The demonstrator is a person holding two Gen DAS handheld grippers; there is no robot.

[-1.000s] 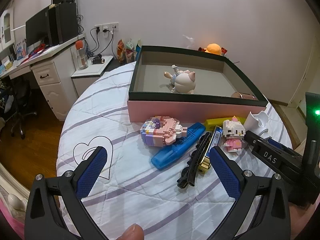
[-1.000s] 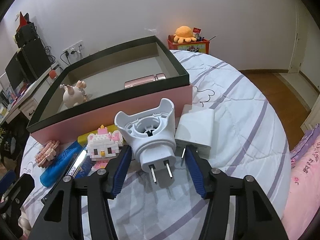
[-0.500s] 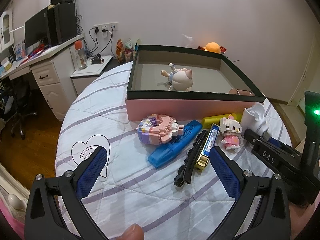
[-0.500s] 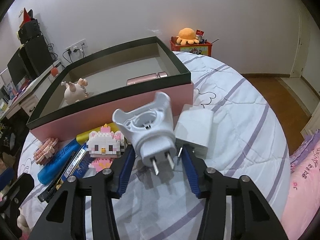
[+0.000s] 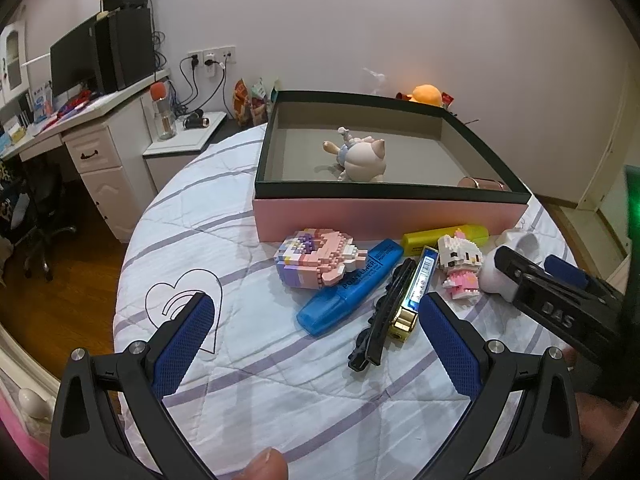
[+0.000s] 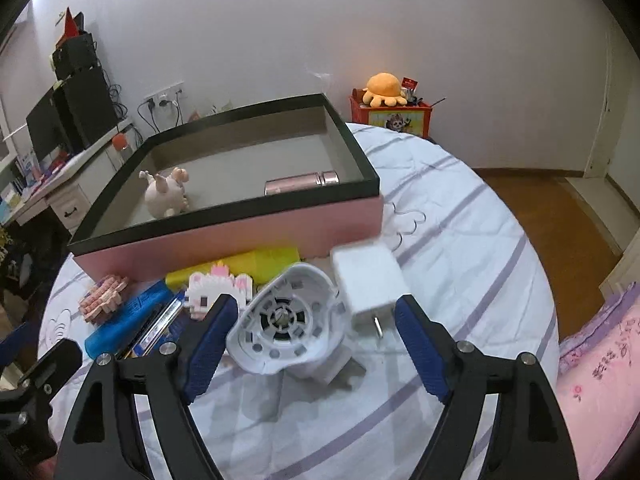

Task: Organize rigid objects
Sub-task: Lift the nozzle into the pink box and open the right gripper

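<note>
My right gripper is opening. Between its blue pads, free of them, a white plug adapter lies tipped on the striped cover, its round face towards the camera. A white charger rests just behind it. The pink box with a black rim holds a pig figurine and a pink metal cylinder. My left gripper stands open over the cover with nothing in it, just short of a blue highlighter, a black hair clip and a harmonica.
A kitty block figure, a pink block figure and a yellow highlighter lie along the box's near wall. The round bed's edge drops to a wooden floor on the left. A desk and a bedside cabinet stand beyond it.
The right jaws narrowed around the upright adapter, then spread wide. The adapter has tipped over onto the cover. The left gripper has stayed put.
</note>
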